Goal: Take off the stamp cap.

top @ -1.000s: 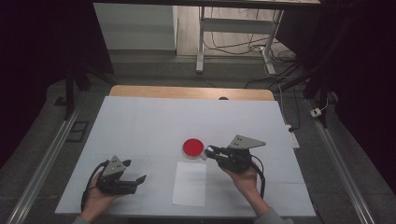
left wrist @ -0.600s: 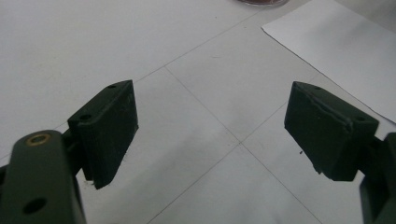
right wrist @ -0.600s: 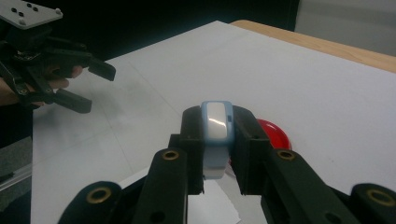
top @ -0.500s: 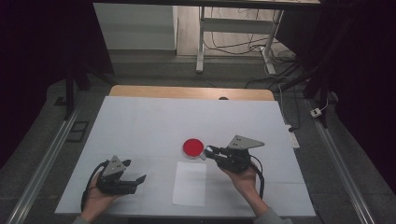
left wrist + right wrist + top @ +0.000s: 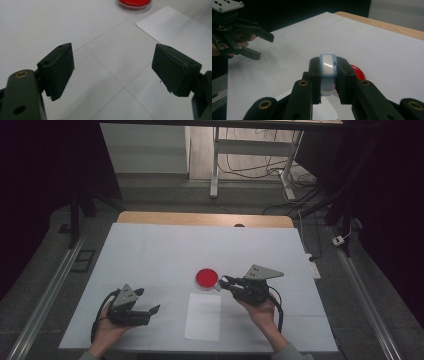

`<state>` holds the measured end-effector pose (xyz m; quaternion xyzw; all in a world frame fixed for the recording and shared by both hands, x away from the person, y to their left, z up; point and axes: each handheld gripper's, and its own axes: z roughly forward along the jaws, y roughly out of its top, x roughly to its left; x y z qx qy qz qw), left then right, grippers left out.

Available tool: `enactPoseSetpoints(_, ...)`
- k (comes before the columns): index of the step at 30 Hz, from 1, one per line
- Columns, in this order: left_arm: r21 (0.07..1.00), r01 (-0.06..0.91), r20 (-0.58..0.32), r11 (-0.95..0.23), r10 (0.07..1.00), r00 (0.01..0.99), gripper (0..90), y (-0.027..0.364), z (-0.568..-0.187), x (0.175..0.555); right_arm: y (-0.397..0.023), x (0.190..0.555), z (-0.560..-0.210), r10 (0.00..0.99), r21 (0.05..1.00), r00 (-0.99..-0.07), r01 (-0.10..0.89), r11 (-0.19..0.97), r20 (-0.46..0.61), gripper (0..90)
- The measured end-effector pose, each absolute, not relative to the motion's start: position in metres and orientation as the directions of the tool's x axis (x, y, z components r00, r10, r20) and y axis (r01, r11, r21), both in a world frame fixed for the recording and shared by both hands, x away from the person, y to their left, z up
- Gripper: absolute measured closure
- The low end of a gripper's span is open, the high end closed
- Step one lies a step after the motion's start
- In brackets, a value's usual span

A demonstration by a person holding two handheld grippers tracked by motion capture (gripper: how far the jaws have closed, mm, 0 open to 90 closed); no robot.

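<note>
A red round dish [image 5: 206, 277] [image 5: 134, 3] [image 5: 359, 71] sits mid-table, with a white paper sheet [image 5: 203, 316] [image 5: 180, 27] lying just in front of it. My right gripper [image 5: 224, 281] [image 5: 328, 72] hovers right beside the dish, shut on a small flat light-blue object with a white face [image 5: 328, 67], held edge-on between the jaws. At the front left my left gripper [image 5: 148, 300] [image 5: 112, 70] [image 5: 263, 47] rests low over the table, open, with nothing between its fingers. It points toward the dish and the sheet.
A white mat [image 5: 165, 250] covers the table, with a wooden strip [image 5: 205, 219] along the far edge. Metal rails run down both sides. Cables and a desk frame [image 5: 215, 165] stand on the floor beyond.
</note>
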<state>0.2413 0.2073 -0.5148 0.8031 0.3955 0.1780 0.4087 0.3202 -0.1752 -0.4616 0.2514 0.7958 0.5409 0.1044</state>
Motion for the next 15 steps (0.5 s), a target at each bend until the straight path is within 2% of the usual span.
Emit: enactPoseSetpoints(15,0.801,0.462,-0.027,-0.380,0.749,0.662,19.2,0.189,-0.504,0.251,-0.175,0.320,-0.462,0.521,0.914,-0.847,0.288,0.286,0.104,75.5)
